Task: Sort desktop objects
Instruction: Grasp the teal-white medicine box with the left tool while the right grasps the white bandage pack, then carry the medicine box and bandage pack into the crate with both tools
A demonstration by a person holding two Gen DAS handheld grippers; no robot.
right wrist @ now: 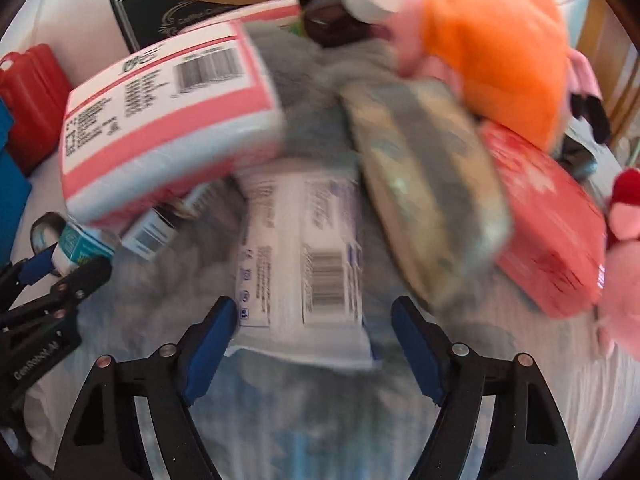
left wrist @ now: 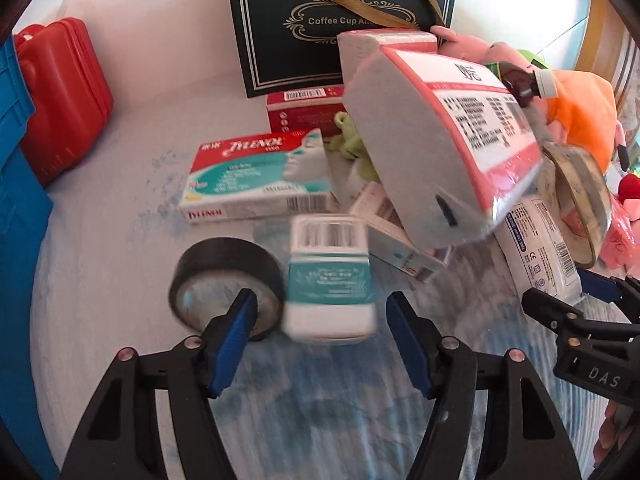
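My left gripper (left wrist: 322,316) is open, its blue pads on either side of a small teal-and-white box (left wrist: 330,280) lying on the table; the box is blurred and the pads stand apart from it. A black tape roll (left wrist: 226,280) lies just left of the box. My right gripper (right wrist: 314,330) is open around the near end of a white wipes pack (right wrist: 304,256). A pink-and-white box (left wrist: 440,136), also in the right wrist view (right wrist: 168,120), leans on the pile. The right gripper shows in the left view (left wrist: 600,292).
A Tylenol box (left wrist: 260,176), red box (left wrist: 306,110), dark gift bag (left wrist: 340,20), brown bottle (left wrist: 524,82), large tape roll (right wrist: 428,188), orange-pink plush (right wrist: 500,48) and red pack (right wrist: 548,224) crowd the table. A red case (left wrist: 66,96) and blue bin (left wrist: 16,200) stand left.
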